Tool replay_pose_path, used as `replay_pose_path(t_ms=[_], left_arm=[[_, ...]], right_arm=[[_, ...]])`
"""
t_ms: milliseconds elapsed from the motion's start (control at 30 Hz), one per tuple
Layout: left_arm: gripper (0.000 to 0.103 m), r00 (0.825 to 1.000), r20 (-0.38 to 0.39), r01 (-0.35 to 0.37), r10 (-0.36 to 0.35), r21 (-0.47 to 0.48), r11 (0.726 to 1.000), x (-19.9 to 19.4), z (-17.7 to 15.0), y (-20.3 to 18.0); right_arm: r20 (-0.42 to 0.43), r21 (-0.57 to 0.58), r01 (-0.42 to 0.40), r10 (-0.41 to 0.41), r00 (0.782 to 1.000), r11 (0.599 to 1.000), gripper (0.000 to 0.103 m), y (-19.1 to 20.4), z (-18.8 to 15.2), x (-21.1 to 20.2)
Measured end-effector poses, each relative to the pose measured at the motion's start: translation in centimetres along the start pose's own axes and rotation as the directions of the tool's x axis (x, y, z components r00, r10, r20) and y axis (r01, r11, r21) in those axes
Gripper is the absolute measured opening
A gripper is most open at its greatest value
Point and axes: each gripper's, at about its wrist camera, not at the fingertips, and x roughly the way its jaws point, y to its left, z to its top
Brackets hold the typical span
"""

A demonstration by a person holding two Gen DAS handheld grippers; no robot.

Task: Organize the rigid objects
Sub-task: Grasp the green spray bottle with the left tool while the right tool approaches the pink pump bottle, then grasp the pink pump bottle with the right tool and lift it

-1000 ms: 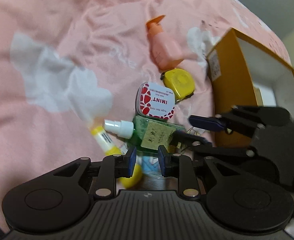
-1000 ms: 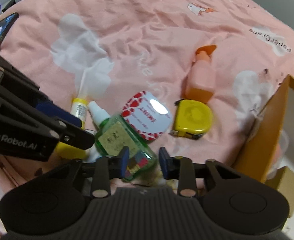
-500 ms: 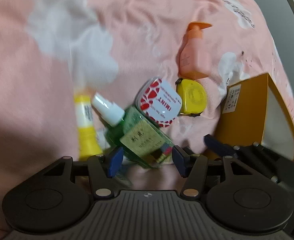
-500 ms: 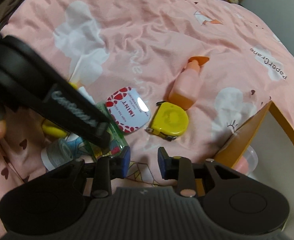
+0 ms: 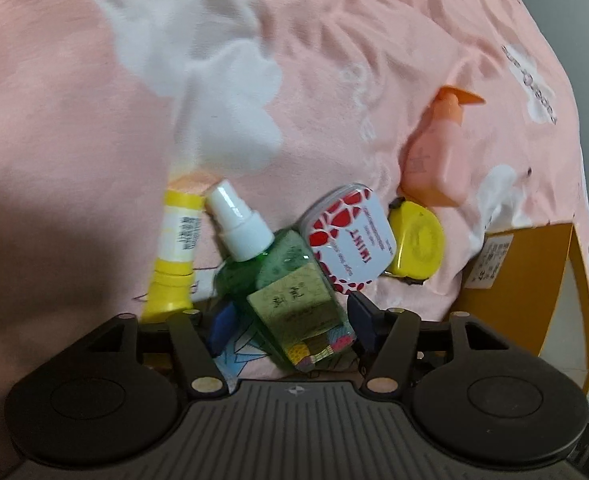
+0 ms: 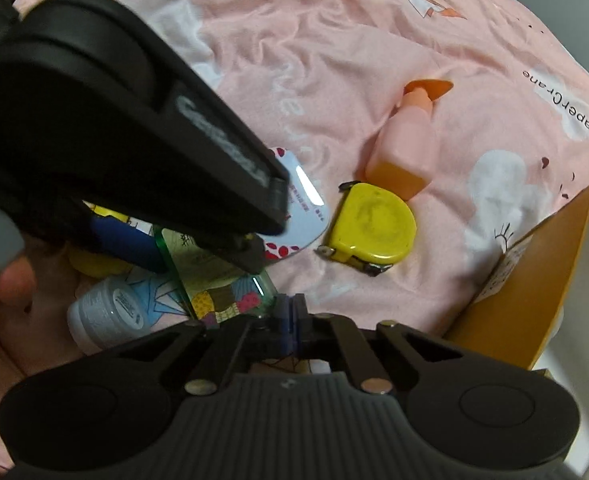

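Two hand-held tongs point steeply down at a cluster of small things on a pink bedspread (image 5: 74,128) printed with white clouds.

In the left wrist view, the left tongs (image 5: 290,320) sit at bottom centre, their blue pads apart and still spreading, with the lower end of a green spray bottle (image 5: 278,280) lying between them; whether the pads touch it is unclear. The bottle's white nozzle points to the upper left. Left of it lies a yellow tube (image 5: 176,256). A red-and-white mint tin (image 5: 350,236) leans against the bottle's right side, with a yellow tape measure (image 5: 416,246) just beyond and a peach pump bottle (image 5: 438,160) above that. An orange box (image 5: 534,280) stands open at the right edge.

In the right wrist view, the right tongs (image 6: 291,314) at bottom centre are pressed together on nothing, just right of the green bottle's base. A fingertip (image 6: 12,280) shows at the left edge.
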Motion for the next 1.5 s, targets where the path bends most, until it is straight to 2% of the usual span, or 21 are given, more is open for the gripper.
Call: replay_pose_path(t_ms=[167, 267, 367, 500, 633, 867, 967, 1100, 1233, 1300, 1500], left_arm=[[0.07, 0.998, 0.038, -0.057, 0.055, 0.071, 0.996, 0.8, -0.3, -0.9], [0.07, 0.996, 0.059, -0.067, 0.061, 0.114, 0.991, 0.9, -0.5, -1.3], [0.067, 0.996, 0.078, -0.048, 0.035, 0.165, 0.985, 0.2, -0.8, -1.4], [0.057, 0.989, 0.147, -0.038, 0.003, 0.235, 0.971, -1.5, -1.1, -2.0], [0.054, 0.976, 0.213, -0.029, -0.037, 0.297, 0.954, -3.1, -0.9, -2.4], [0.053, 0.952, 0.303, -0.063, -0.052, 0.358, 0.932, -4.9, 0.5, -2.9], [0.052, 0.949, 0.311, -0.063, -0.057, 0.364, 0.929, -5.3, 1.5, -2.8], [0.052, 0.947, 0.312, -0.05, -0.072, 0.365, 0.93, -5.5, 3.0, -3.0], [0.052, 0.945, 0.315, -0.045, -0.085, 0.386, 0.921, -5.3, 4.2, -3.6], [0.052, 0.945, 0.319, -0.065, -0.079, 0.416, 0.907, -4.7, 4.6, -4.2], [0.051, 0.957, 0.286, -0.061, -0.056, 0.383, 0.922, -2.2, 5.7, -3.5]], right_arm=[[-0.008, 0.054, -0.045, 0.045, 0.999, 0.998, 0.0, -0.7, -0.2, 0.1], [-0.01, 0.043, -0.031, 0.031, 0.999, 0.999, 0.0, -0.4, -0.2, 0.2], [-0.003, 0.046, -0.025, 0.026, 1.0, 0.999, 0.0, -0.2, -0.2, -0.2], [0.038, 0.07, -0.058, 0.056, 0.998, 0.996, 0.003, -0.7, -0.2, -1.5], [0.073, 0.069, -0.06, 0.055, 0.996, 0.996, 0.003, -1.0, 0.5, -2.7], [0.111, 0.091, -0.031, 0.02, 0.994, 0.995, 0.005, -2.6, 1.9, -4.0], [0.123, 0.112, -0.022, 0.008, 0.992, 0.993, 0.009, -4.0, 2.7, -4.2], [0.124, 0.158, -0.014, -0.006, 0.992, 0.987, 0.021, -5.3, 4.0, -3.7], [0.123, 0.231, -0.033, 0.005, 0.992, 0.972, 0.039, -6.8, 5.3, -2.7], [0.119, 0.263, -0.049, 0.018, 0.993, 0.964, 0.04, -7.4, 6.0, -2.0], [0.098, 0.316, -0.027, -0.004, 0.995, 0.948, 0.041, -9.2, 8.1, 0.6]])
